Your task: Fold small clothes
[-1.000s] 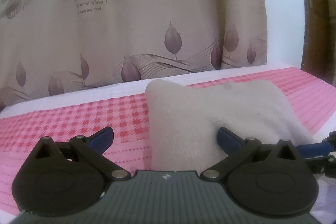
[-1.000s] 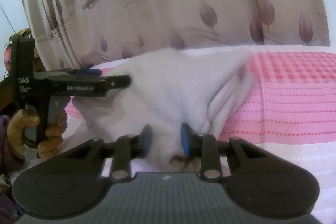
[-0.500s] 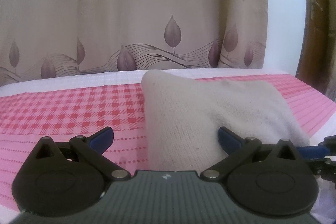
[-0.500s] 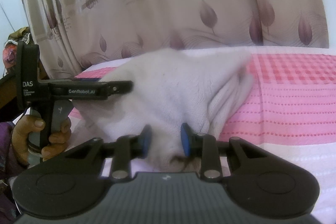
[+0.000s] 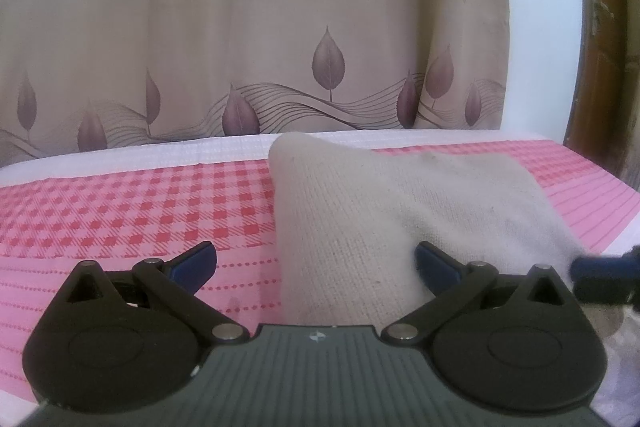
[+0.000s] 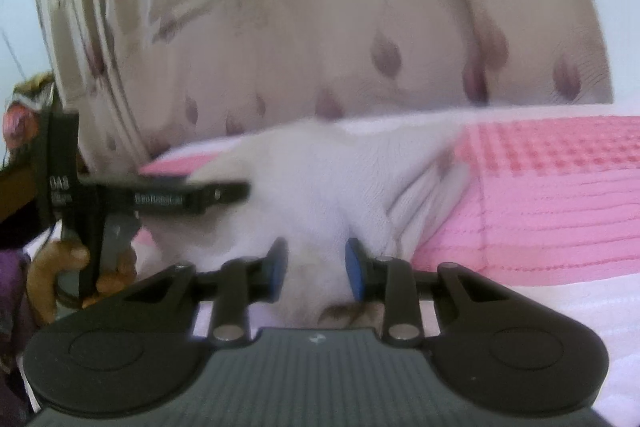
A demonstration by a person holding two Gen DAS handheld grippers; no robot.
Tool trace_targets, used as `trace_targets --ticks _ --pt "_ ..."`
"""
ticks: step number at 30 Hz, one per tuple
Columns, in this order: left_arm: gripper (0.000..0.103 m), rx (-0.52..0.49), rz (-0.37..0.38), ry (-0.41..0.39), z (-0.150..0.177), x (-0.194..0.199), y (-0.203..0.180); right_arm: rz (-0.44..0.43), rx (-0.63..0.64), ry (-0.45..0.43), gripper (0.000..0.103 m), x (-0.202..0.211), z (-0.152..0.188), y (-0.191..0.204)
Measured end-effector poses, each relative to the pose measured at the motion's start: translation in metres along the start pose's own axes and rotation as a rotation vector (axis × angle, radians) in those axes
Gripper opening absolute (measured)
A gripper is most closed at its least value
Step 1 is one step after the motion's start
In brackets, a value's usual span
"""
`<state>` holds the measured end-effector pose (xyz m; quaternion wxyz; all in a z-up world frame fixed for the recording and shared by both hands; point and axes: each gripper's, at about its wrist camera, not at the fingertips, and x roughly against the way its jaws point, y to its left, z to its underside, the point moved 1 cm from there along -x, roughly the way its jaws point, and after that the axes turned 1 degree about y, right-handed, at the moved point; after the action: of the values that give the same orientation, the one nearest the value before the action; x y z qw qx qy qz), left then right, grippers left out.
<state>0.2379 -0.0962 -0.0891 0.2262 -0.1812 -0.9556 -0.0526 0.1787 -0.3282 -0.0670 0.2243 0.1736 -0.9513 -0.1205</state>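
A cream knitted garment is lying on a pink-and-red checked bedcover, its far corner peaking up toward the white strip at the head of the bed, in front of a beige curtain printed with purple leaves and lettering. The left gripper is standing with its blue-tipped fingers spread wide apart, the near edge of the garment lying between them without either pad pressing on it; one pad is hovering over bare bedcover, the other sitting against the cloth's surface. The right gripper is pinching a bunched fold of the same garment, its blue pads sitting fairly close together with cloth squeezed between them. In the right wrist view, which is blurred, a person's hand is gripping the handle of the left gripper at the garment's far side.
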Motion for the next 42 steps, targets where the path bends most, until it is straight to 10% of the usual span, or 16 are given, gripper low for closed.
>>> trace_targets --ticks 7,9,11,16,23,32,42 --pt "0.103 -0.004 0.001 0.003 0.0 0.0 -0.001 0.019 -0.016 -0.024 0.041 0.003 -0.001 -0.002" --pt "0.103 -0.006 0.004 0.004 0.0 -0.001 -0.001 0.014 -0.019 -0.029 0.058 0.003 -0.001 -0.002" --pt "0.103 -0.001 0.006 0.007 -0.001 -0.001 0.001 0.067 -0.017 -0.037 0.103 0.004 0.0 -0.002" --pt "0.103 0.019 0.02 0.016 -0.001 -0.002 0.003 0.113 -0.089 -0.077 0.103 0.007 0.0 -0.011" --pt "0.103 0.048 0.052 0.036 -0.002 -0.004 0.007 0.078 -0.072 0.122 0.103 -0.027 -0.006 -0.01" --pt "0.103 0.322 0.318 0.201 0.003 -0.035 0.053 -0.18 -0.446 0.151 0.098 -0.051 -0.017 -0.064" --pt "0.103 0.249 0.466 0.273 -0.016 -0.077 0.05 -0.197 -0.454 0.151 0.088 -0.069 -0.027 -0.078"
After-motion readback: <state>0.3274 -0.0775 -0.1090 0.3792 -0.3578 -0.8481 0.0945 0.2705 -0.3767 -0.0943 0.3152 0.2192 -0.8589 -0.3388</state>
